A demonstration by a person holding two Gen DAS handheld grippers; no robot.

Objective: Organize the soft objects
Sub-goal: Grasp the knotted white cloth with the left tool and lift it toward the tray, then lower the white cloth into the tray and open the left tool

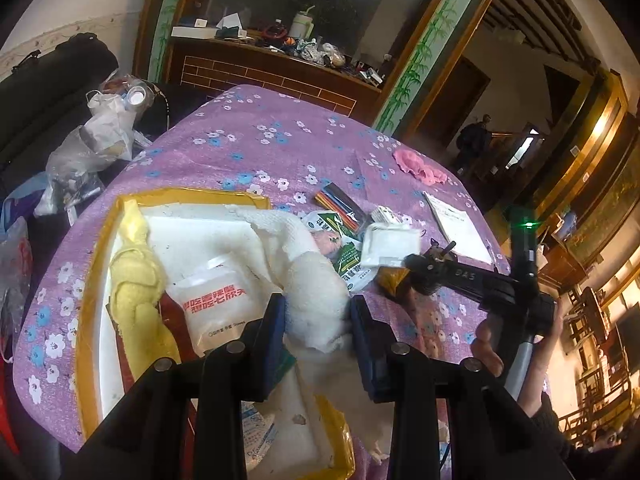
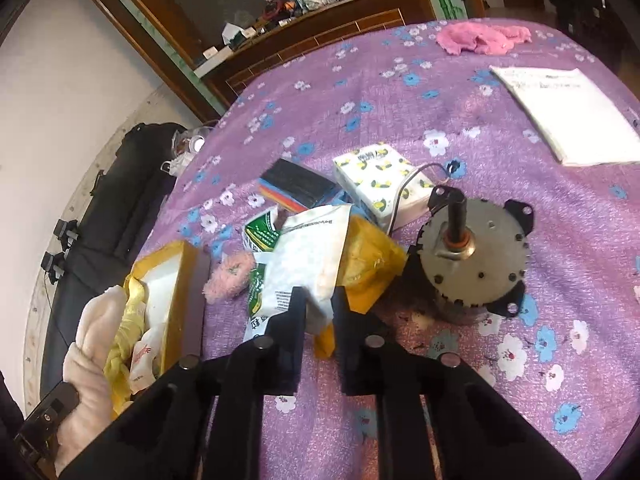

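My left gripper [image 1: 318, 312] is shut on a white fluffy cloth [image 1: 316, 292] and holds it over the yellow-rimmed white box [image 1: 100, 240]. In the box lie a yellow knotted cloth [image 1: 138, 280] and a white packet with red print [image 1: 218, 300]. The cloth [image 2: 88, 340] and box [image 2: 176, 280] also show in the right wrist view. My right gripper [image 2: 320, 304] is shut on the corner of a white plastic packet [image 2: 308, 256] on the purple tablecloth. A small pink fluffy item [image 2: 228, 276] lies beside it. A pink cloth [image 2: 480, 38] lies at the far edge.
A grey electric motor [image 2: 472, 256] stands right of the packet pile. A yellow bag [image 2: 372, 260], a green-white packet [image 2: 262, 236], a tissue pack [image 2: 380, 184], coloured sheets [image 2: 300, 188] and a white booklet [image 2: 568, 112] lie on the floral cloth [image 2: 400, 100]. Bags [image 1: 92, 136] sit left of the table.
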